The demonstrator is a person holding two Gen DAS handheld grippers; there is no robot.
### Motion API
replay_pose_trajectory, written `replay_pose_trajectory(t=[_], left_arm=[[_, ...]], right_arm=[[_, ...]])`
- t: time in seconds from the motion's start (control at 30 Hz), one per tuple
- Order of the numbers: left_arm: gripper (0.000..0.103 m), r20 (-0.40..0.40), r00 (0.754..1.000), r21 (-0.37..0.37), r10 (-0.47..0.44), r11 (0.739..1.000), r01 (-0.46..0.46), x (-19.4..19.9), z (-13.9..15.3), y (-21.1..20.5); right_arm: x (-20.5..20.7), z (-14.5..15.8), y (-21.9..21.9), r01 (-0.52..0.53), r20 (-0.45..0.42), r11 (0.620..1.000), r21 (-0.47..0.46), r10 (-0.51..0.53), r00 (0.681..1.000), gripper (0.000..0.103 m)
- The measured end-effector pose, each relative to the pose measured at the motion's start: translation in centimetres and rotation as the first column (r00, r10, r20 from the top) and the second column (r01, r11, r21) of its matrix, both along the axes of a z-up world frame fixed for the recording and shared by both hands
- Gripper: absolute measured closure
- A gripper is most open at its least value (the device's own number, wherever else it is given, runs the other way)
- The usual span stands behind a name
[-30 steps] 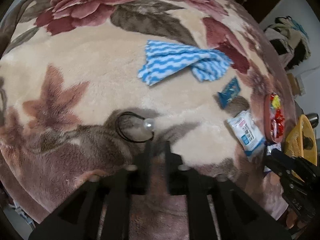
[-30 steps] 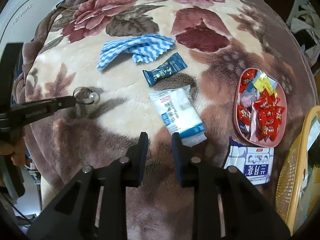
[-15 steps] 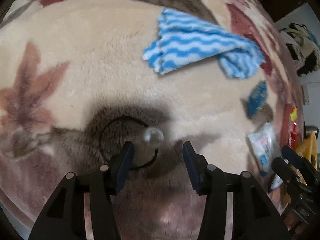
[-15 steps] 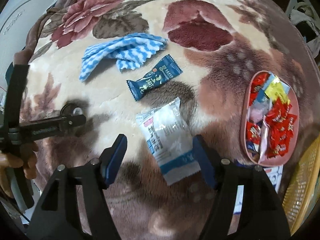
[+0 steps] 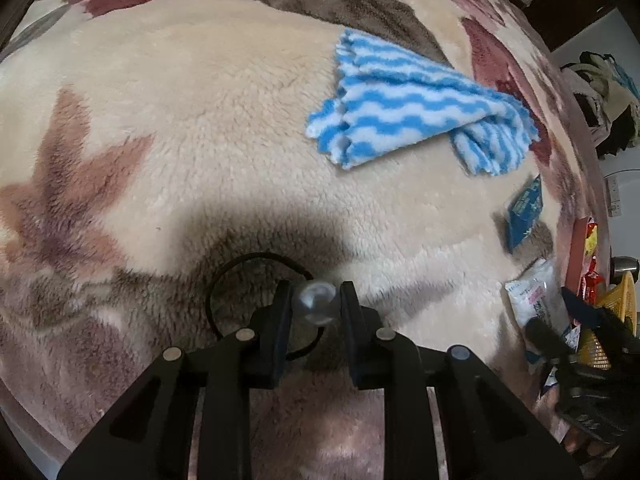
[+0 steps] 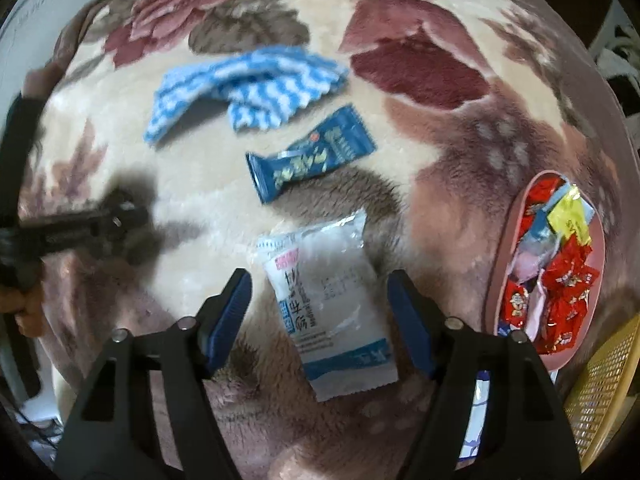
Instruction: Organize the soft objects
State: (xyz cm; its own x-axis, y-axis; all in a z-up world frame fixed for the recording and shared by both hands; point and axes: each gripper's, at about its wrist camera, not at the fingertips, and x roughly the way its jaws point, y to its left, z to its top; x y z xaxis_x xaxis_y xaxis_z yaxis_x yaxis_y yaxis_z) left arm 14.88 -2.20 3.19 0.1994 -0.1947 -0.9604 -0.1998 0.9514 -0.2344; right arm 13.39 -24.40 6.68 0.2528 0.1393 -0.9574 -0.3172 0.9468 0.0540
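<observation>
A black hair tie (image 5: 240, 268) with a clear bead (image 5: 316, 303) lies on the floral blanket (image 5: 160, 128). My left gripper (image 5: 314, 306) is shut on the bead, down at the blanket. My right gripper (image 6: 320, 300) is open, its fingers on either side of a white tissue pack (image 6: 328, 304). A blue-and-white striped cloth (image 5: 412, 120) lies farther back; it also shows in the right wrist view (image 6: 248, 84). A blue snack packet (image 6: 312, 156) lies between the cloth and the tissue pack.
A pink tray (image 6: 500, 272) of wrapped candies sits at the right. A yellow mesh basket (image 6: 600, 392) stands beyond it at the right edge. Another white-and-blue packet (image 6: 478, 412) lies partly hidden under my right gripper's arm.
My left gripper opened, dropped onto the hair tie and closed on its bead. My right gripper opened wide and moved forward and down over the tissue pack.
</observation>
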Motion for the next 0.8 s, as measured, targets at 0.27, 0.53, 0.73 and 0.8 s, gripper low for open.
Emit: replay_pose_trajectory(t=[0.27,0.53,0.73,0.8], left_arm=[[0.080,0.018,1.000,0.007,-0.010,1.000,0.010,-1.3,1.8,0.4],[0.080,0.050,0.998,0.011,-0.029,1.000,0.028,-3.4,4.2,-0.9],[0.080,0.090,0.995,0.020,-0.051,0.999,0.050,-5.0,6.6,-2.2],[0.080,0.100,0.993,0.023,-0.064,0.998,0.062,-5.6,7.3,-2.8]], right_arm=[[-1.4,-0.4,0.2,-0.017,-0.005,1.000,-0.015,0.017,1.000,0.058],[-3.6,3.4,-0.6,0.012,0.054,0.999,0.040,-0.014,0.998,0.058],[-5.5,5.6,-1.0,0.038,0.087,0.997,0.063,-0.044,0.995,0.058],[-6.1,6.4,-1.1,0.044,0.102,0.997,0.064,-0.051,0.993,0.058]])
